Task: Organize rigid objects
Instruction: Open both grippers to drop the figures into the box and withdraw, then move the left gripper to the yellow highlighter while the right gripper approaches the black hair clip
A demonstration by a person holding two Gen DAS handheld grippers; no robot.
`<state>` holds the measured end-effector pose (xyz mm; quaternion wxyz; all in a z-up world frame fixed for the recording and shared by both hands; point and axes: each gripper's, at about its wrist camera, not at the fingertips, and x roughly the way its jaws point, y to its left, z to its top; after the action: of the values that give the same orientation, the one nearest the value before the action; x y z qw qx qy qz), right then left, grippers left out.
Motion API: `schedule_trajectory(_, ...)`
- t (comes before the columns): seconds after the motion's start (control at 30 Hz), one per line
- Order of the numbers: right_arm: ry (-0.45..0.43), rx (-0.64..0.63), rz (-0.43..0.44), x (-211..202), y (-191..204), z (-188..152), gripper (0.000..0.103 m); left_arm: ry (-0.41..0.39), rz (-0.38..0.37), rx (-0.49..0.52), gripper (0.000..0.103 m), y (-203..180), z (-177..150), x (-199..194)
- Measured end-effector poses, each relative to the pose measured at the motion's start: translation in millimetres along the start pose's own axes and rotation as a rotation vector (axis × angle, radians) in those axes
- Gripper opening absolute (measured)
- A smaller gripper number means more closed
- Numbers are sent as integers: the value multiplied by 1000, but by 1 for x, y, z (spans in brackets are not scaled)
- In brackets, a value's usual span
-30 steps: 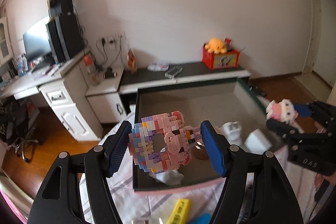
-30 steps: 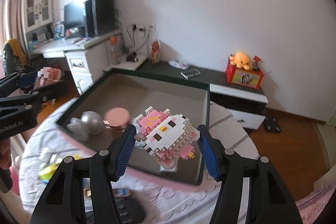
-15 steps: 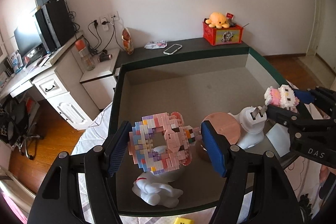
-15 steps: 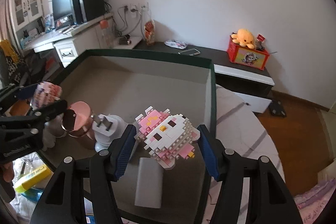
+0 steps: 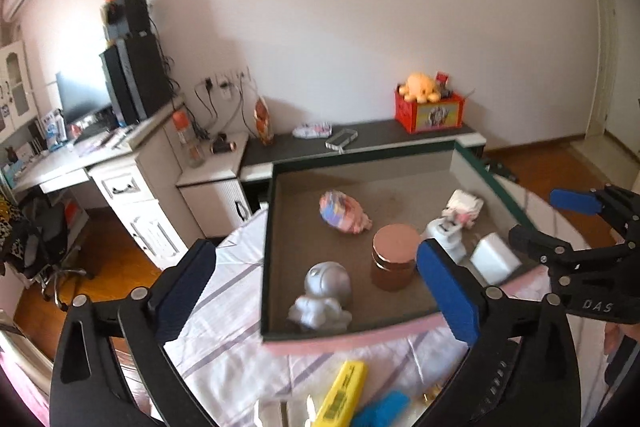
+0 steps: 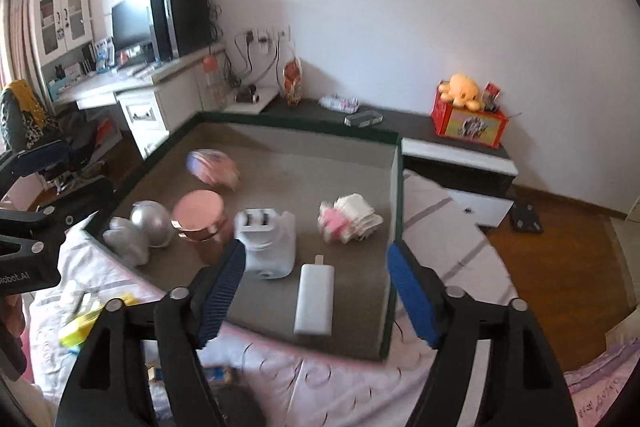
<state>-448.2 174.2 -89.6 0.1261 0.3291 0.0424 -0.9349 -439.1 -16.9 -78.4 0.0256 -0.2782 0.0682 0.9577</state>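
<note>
The left gripper (image 5: 316, 291) is wide apart and holds nothing. The right gripper (image 6: 316, 297) is wide apart too, and it is empty.

Just past them sits the tray (image 6: 394, 211), on a bed cover (image 5: 224, 323) with purple stripes. In the right view, the power bank (image 6: 315, 299) lies nearest, at 6 o'clock in the tray. The plug (image 6: 266, 237) is just above it. At 9 o'clock stand the silver toy (image 6: 138, 227) and the pink jar (image 6: 199, 213), side by side. The white-and-pink block toy (image 6: 350, 217) lies at 3 o'clock. The pink-and-blue block toy (image 6: 212, 167) lies far back, at 11 o'clock. Both block toys look blurry.

Some things are not in the tray yet. In the left view, a yellow thing (image 5: 342, 393) and a blue thing (image 5: 380, 413) lie on the cover at 6 o'clock, close to the grippers. I think these come next. To do it well, go down slowly, put one finger on each long side of the yellow thing, and squeeze gently. The cover is soft, so do not pinch the cloth. Lift it high over the tray wall, then put it in a bare spot.

Farther off at 9 o'clock is a white desk (image 5: 120, 171) with a screen (image 5: 82, 99) and black speakers (image 5: 136, 79). At 12 o'clock a low dark shelf (image 5: 372, 139) holds a phone (image 5: 342, 141). At 1 o'clock is a red box (image 5: 430, 111) with an orange plush (image 5: 424, 87) on top. The floor (image 6: 560, 247) is brown wood, and the wall (image 5: 340, 7) is plain white.
</note>
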Motion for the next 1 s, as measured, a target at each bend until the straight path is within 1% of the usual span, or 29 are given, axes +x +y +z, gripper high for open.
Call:
schedule_trajectory(0.1,-63,2,0,-38,8,-4,79,-42,4,-20,103,6,-5,-33)
schedule_trajectory(0.2,-120,-4,6,-70,19,-11,82,-84,2,-59,103,12,-15,-69)
schedule_trajectory(0.3,-170,-1,-1,-102,31,-21,85,-120,4,-79,103,16,-30,-105)
schedule_trajectory(0.4,-212,-8,-20,-127,42,-34,88,-137,11,-94,103,19,-45,-130)
schedule_trajectory(0.5,-229,-6,-39,-144,51,-49,91,-141,13,-102,103,18,-65,-153)
schedule_trajectory(0.57,-231,5,-37,-152,55,-58,96,-145,20,-107,103,20,-76,-167)
schedule_trajectory(0.6,-234,11,-35,-157,58,-63,103,-148,23,-108,103,21,-81,-173)
schedule_trajectory(0.73,-252,28,-18,-173,67,-76,103,-163,24,-103,103,22,-92,-193)
schedule_trajectory(0.83,-255,25,-24,-181,73,-83,103,-179,38,-96,103,23,-98,-208)
schedule_trajectory(1.0,-255,22,-18,-192,83,-93,103,-185,33,-100,103,25,-105,-219)
